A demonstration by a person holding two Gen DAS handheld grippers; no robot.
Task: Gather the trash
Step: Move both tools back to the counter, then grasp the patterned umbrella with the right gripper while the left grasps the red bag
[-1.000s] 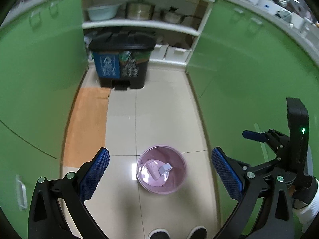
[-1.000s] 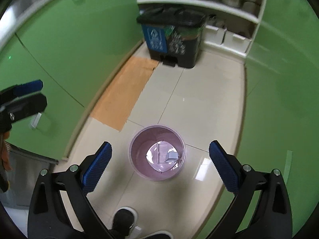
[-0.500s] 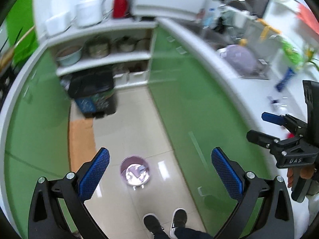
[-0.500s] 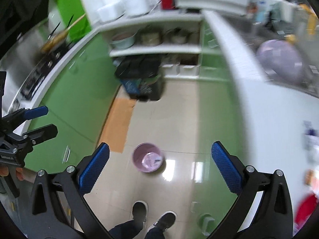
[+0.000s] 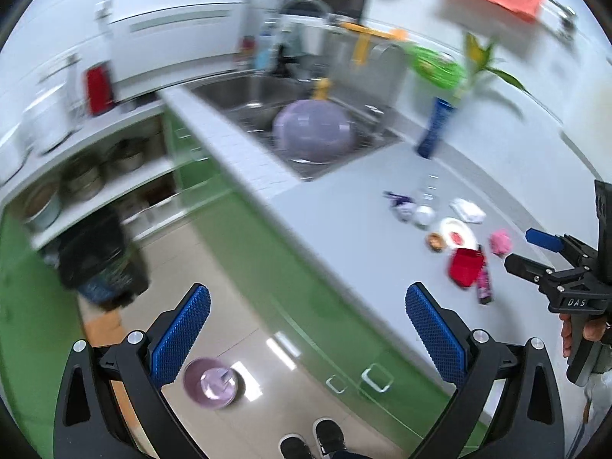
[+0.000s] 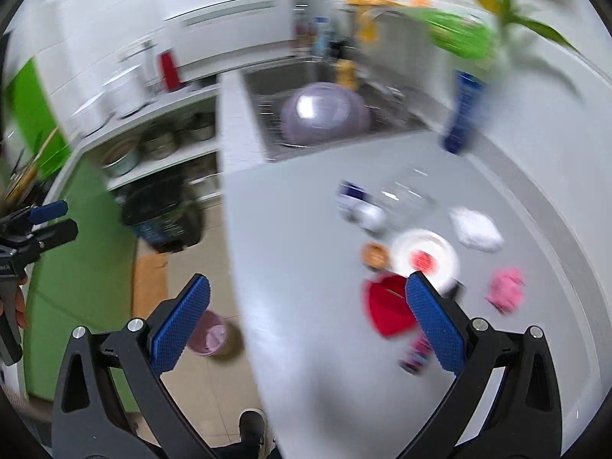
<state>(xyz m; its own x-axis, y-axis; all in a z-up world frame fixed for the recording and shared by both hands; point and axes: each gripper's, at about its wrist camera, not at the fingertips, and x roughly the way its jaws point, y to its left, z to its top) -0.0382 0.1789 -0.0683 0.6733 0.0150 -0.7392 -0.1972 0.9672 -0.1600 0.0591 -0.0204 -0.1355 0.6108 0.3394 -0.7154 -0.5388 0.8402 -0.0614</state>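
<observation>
Trash lies on the grey counter: a red wrapper, a pink crumpled scrap, a white tissue, a white lid with a red spot, a small brown cup, a clear bottle and a dark pink wrapper. The pink bin stands on the floor and holds scraps. My left gripper is open and empty, high above the floor. My right gripper is open and empty over the counter's edge.
A sink with an upturned purple bowl lies beyond the trash. A blue bottle stands at the wall. A black pedal bin and shelves of pots are at the far end. Green cabinets line the aisle.
Both grippers have risen from just over the pink bin on the floor and swung right towards the counter. Both stay open and empty. The views are motion-blurred.
</observation>
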